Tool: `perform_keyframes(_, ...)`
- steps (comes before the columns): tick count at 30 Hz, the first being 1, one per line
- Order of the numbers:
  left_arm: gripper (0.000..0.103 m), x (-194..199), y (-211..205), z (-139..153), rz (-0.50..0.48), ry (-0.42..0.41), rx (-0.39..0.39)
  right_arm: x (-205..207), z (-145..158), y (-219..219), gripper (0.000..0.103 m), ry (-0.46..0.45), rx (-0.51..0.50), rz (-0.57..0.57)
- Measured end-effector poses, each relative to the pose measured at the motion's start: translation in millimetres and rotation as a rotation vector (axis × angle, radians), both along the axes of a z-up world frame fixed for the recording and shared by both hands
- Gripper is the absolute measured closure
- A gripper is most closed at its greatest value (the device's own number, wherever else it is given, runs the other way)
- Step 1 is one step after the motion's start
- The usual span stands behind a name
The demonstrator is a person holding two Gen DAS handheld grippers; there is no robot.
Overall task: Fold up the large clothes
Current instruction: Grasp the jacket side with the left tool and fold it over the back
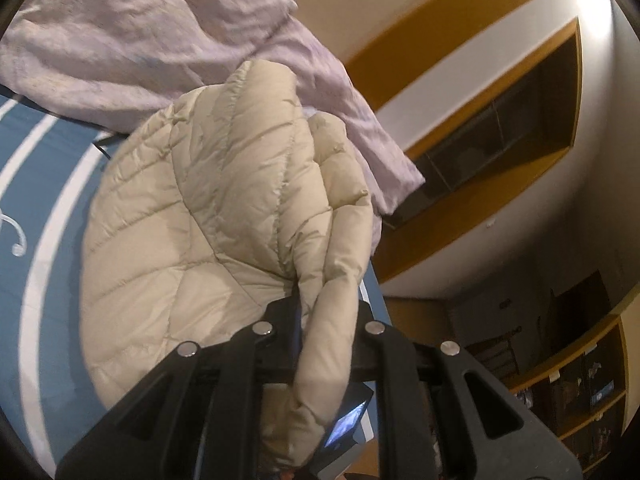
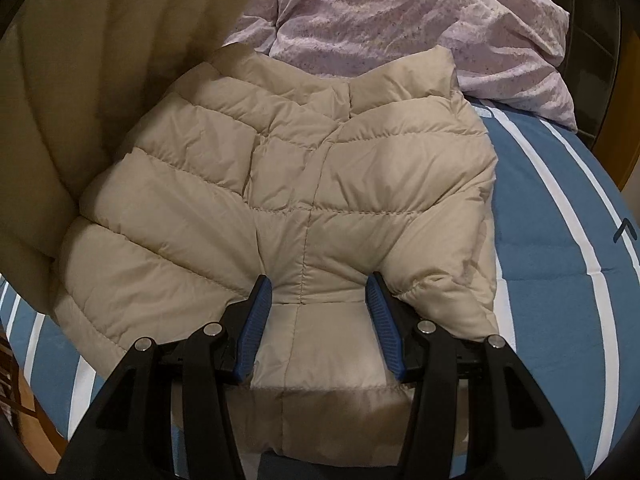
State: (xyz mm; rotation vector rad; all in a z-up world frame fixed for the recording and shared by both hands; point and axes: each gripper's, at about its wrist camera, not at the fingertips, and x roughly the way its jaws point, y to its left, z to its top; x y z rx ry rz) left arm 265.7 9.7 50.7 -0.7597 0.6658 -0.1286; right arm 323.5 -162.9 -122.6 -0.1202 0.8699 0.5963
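A beige quilted puffer jacket (image 2: 320, 184) lies on a blue bedspread with white stripes (image 2: 560, 216). In the right wrist view my right gripper (image 2: 320, 284) is open, its blue-padded fingers (image 2: 256, 320) resting on the jacket on either side of a seam near its lower edge. A lifted beige part of the jacket hangs at the left of that view. In the left wrist view my left gripper (image 1: 328, 308) is shut on a bunched fold of the jacket (image 1: 224, 208) and holds it raised off the bed.
A crumpled lilac duvet (image 2: 400, 12) lies at the head of the bed, behind the jacket; it also shows in the left wrist view (image 1: 140, 28). Wooden wall shelves (image 1: 580, 392) and a dark recessed niche (image 1: 500, 128) stand beyond the bed's edge.
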Motion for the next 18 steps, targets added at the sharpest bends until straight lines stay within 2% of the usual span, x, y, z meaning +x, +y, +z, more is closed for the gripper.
perform_keyframes(18,0.090,52.7,-57.0,-37.7,-0.077,0.082,0.017,2.9,-0.4,-6.7,0.051,0.035,0.057,0.015)
